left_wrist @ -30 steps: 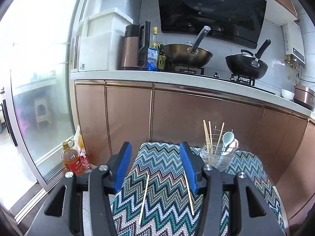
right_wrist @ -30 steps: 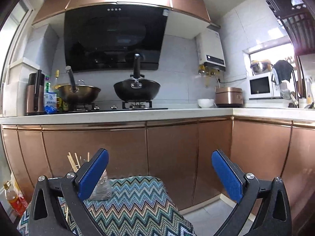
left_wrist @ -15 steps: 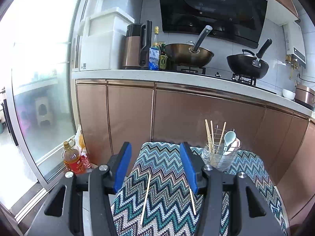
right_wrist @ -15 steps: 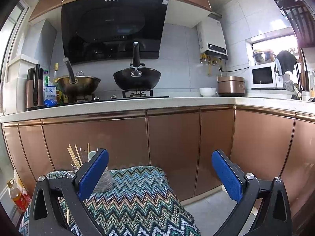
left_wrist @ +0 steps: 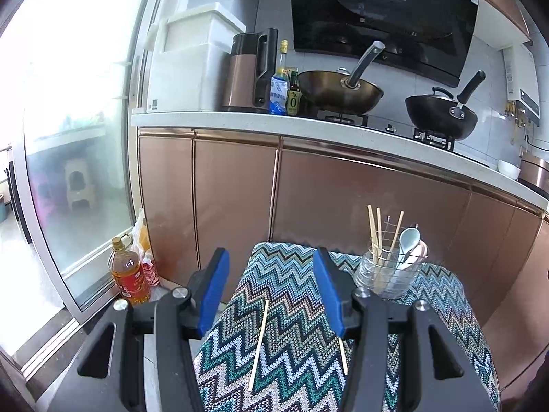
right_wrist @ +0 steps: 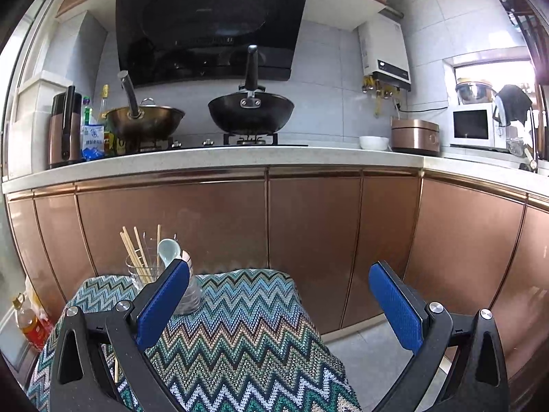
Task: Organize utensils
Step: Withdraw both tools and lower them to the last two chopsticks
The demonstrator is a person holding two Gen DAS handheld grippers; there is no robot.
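A clear glass jar (left_wrist: 389, 276) stands at the far right of a zigzag-patterned cloth (left_wrist: 295, 309), holding several wooden chopsticks and a pale blue spoon (left_wrist: 409, 242). Two loose chopsticks lie on the cloth: one (left_wrist: 259, 343) between my left gripper's fingers, the other (left_wrist: 342, 355) half hidden under its right finger. My left gripper (left_wrist: 271, 288) hovers open above them, holding nothing. In the right wrist view the jar (right_wrist: 161, 281) sits just behind the left finger of my right gripper (right_wrist: 279, 298), which is wide open and empty.
Copper cabinet fronts (right_wrist: 308, 233) rise directly behind the cloth-covered surface. The counter above carries two woks (right_wrist: 250, 113), a kettle and bottles. An oil bottle (left_wrist: 128, 276) stands on the floor at the left by a glass sliding door. Grey floor tiles (right_wrist: 370, 357) lie beside the cloth's right edge.
The right wrist view has tipped down and shifted, so the jar and more of the cloth now show. The left gripper has barely moved. Both grippers' jaws stay as they were.
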